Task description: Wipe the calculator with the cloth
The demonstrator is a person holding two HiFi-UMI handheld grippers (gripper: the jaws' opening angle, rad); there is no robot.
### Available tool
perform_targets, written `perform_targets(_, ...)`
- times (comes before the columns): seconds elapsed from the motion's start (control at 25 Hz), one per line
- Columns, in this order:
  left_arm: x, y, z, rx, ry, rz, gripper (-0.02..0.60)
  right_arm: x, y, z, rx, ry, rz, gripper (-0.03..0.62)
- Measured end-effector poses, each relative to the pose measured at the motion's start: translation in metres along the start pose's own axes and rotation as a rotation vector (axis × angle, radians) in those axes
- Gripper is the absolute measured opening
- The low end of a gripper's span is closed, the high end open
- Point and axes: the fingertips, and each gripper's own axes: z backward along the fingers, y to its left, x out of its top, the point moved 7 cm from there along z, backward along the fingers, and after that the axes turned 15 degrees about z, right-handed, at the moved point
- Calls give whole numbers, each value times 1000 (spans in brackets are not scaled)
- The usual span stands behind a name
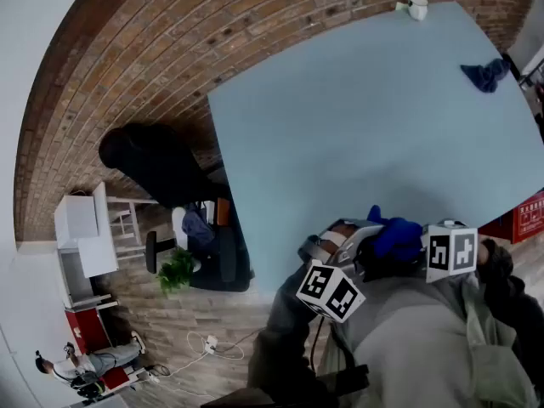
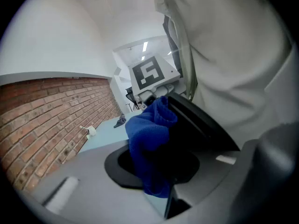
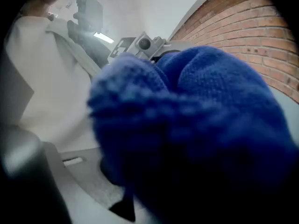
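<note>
My left gripper [image 2: 158,168] is clamped on the cloth [image 1: 395,236], held just off the table's [image 1: 357,117] near edge, against the torso. The right gripper [image 1: 427,248] is buried in the same cloth, and I cannot tell how its jaws stand. I find no calculator in any view. The cloth looks soft, light and floppy, so I'd pinch a thick fold and let a broad pad hang free.

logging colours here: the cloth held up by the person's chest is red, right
Not red. The cloth held up by the person's chest is blue; it fills most of the right gripper view, and the head view shows the same colour.
</note>
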Motion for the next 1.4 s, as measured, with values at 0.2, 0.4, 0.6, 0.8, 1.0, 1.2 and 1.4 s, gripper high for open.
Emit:
perform_targets(0.2, -25, 1, 29, 13, 55, 23, 75, -2, -15, 16, -90, -1, 0, 83)
perform_targets(0.4, -24, 14, 42, 90, -65, 185, 75, 5, -20, 28, -150, -74, 40, 83)
perform_targets(0.6, -19, 26, 60, 103, -309, 336, 75, 17, -17, 43, -98, -395, -27, 83)
perform_targets(0.8, -28, 23, 59, 36, -419, 601, 77, 18, -30, 69, -64, -733, -175, 80)
perform_targets(1.0, -23, 30, 54, 15, -579, 709, 77, 39, -42, 56, 5, -1040, -348, 80)
perform_targets(1.2, -32, 32, 63, 46, -642, 753, 77, 27, -57, 78, -141, -1132, -439, 80)
perform_targets(1.4, -31, 27, 52, 12, -601, 748, 77, 21, -64, 86, -167, -1142, -478, 81)
